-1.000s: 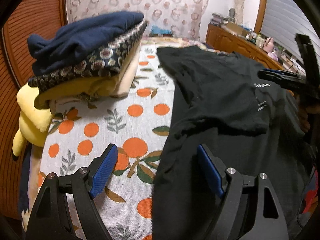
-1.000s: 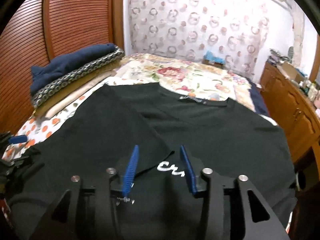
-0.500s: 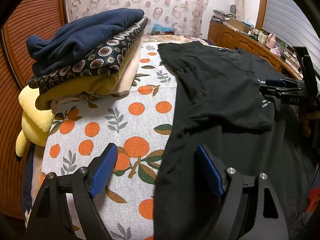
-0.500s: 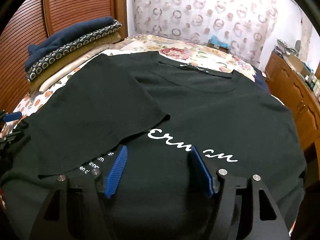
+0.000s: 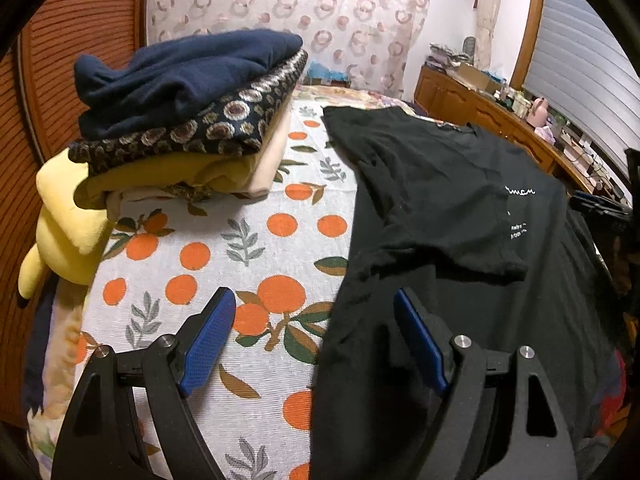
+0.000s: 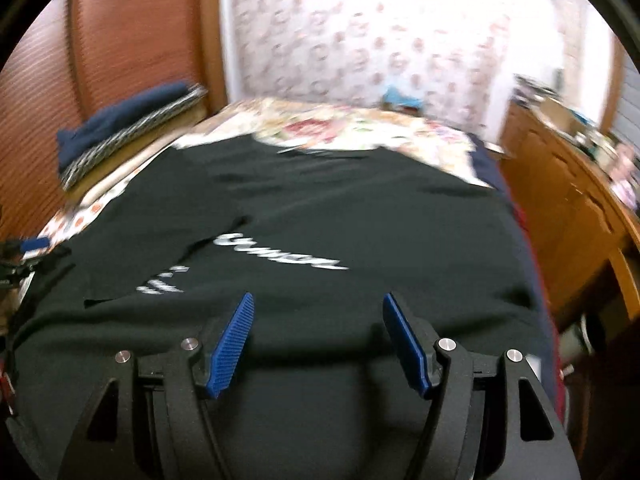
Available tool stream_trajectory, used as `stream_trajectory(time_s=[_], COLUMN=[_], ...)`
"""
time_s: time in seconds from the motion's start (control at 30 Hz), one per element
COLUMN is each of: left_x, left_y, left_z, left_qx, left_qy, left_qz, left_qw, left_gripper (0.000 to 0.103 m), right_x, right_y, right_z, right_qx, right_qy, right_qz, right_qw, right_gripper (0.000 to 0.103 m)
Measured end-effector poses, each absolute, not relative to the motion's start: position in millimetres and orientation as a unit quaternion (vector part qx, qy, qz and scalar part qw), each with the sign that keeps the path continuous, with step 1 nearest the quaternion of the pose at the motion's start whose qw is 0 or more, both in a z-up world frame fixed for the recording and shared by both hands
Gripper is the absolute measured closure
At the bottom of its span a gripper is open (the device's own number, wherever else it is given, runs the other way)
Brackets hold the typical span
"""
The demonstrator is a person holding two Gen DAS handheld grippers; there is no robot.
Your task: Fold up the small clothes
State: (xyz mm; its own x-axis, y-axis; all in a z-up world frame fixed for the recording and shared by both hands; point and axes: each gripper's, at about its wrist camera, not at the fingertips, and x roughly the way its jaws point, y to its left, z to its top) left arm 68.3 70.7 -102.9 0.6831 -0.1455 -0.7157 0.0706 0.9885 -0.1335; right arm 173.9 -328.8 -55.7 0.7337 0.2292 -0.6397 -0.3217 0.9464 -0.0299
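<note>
- My left tongs (image 5: 314, 340) are spread wide and hold nothing. They hang over the bed, right where the black shirt's side edge meets the orange-print sheet (image 5: 224, 248).
- My right tongs (image 6: 316, 344) are spread wide too, with nothing between them. They hang over the bottom part of the black shirt (image 6: 340, 208).
- The black shirt lies flat on the bed. One sleeve (image 5: 436, 216) is folded in over the front, and its end covers part of the white letters (image 6: 280, 254).
- In the left view, the shirt's long side edge runs from the far shoulder down to my tongs.
- Bare sheet shows between that edge and the pile of folded clothes (image 5: 188, 120).
- A yellow soft toy (image 5: 68, 220) sits at the bed's edge, under that pile.
- A wooden cabinet (image 6: 568, 216) stands close along the bed's other side.
- The right view is blurry.
</note>
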Motion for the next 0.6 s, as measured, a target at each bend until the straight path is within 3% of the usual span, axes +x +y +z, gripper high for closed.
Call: stream_trajectory(time_s=[0.43, 0.53, 0.6], left_x=[64, 66, 66], left_y=[33, 20, 13], left_z=[-60, -52, -49], left_qx=[-0.013, 0.0, 0.005], left_qy=[0.346, 0.337, 0.335], left_qz=[-0.087, -0.095, -0.102], left_qw=[0.934, 0.937, 0.937], left_gripper=[0.021, 0.021, 0.021], right_x=[201, 213, 220], right_y=[-465, -467, -465], right_z=[-86, -93, -93], right_qx=[0.035, 0.056, 0.067], right_qy=[0.378, 0.39, 0.394], right_qz=[0.018, 0.021, 0.025], right_qw=[0.925, 0.919, 0.916], right_gripper=[0.047, 0.054, 0.068])
